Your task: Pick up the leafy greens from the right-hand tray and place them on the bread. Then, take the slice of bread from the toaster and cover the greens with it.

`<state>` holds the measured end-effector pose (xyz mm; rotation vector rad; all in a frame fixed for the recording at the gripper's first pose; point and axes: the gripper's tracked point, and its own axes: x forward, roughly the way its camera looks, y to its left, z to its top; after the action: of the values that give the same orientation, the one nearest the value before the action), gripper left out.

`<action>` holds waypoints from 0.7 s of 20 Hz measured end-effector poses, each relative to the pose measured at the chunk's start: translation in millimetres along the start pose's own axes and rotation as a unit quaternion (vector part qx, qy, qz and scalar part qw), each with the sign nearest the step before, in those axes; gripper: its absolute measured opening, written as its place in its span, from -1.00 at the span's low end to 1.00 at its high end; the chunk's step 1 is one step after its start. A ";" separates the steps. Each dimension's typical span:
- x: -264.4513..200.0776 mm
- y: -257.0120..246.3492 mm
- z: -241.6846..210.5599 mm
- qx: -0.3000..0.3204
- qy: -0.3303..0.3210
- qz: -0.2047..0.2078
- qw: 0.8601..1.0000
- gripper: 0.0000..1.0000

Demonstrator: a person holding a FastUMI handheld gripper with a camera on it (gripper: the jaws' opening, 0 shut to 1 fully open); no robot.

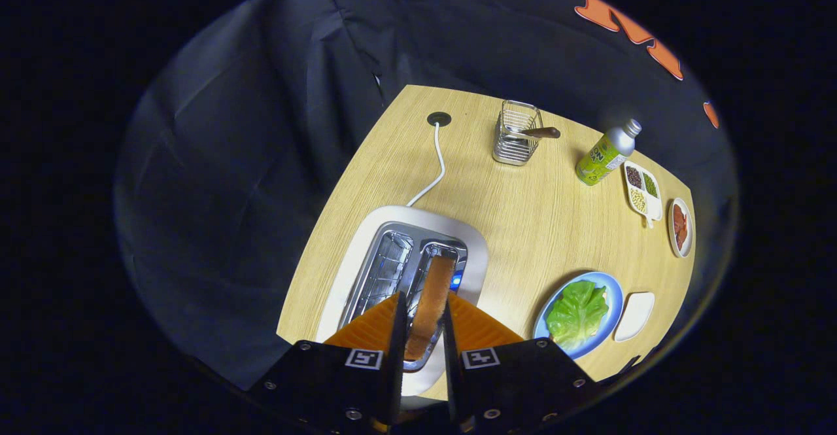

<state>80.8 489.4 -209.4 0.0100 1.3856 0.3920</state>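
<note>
My gripper (424, 297) hangs over the white toaster (477, 252), looking down into its two slots. A toasted slice of bread (433, 297) stands on edge in the right-hand slot. It runs between my orange fingers (376, 324), which close on its two faces. The left slot is bare wire. To the right, on a blue plate (614, 288), a leaf of green lettuce (577, 313) lies spread out and hides whatever is under it. A small white tray (634, 316) sits empty just right of the plate.
The toaster's white cord (437, 167) runs back to a hole in the wooden table (523, 212). Farther back stand a wire basket (516, 134) with a utensil, a green bottle (605, 154), a divided dish of beans (642, 191) and a small bowl of red food (680, 227).
</note>
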 end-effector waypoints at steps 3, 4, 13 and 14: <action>-2.4 5.0 -0.2 0.007 -0.003 0.010 1.000 -0.65; -4.0 5.9 0.5 0.005 -0.005 0.017 1.000 -0.67; -59.9 -2.9 15.1 0.030 -0.058 0.081 0.995 -0.73; -69.1 -3.7 16.9 0.032 -0.067 0.092 0.993 -0.73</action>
<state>88.9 470.6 -141.2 0.2138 1.2671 0.4911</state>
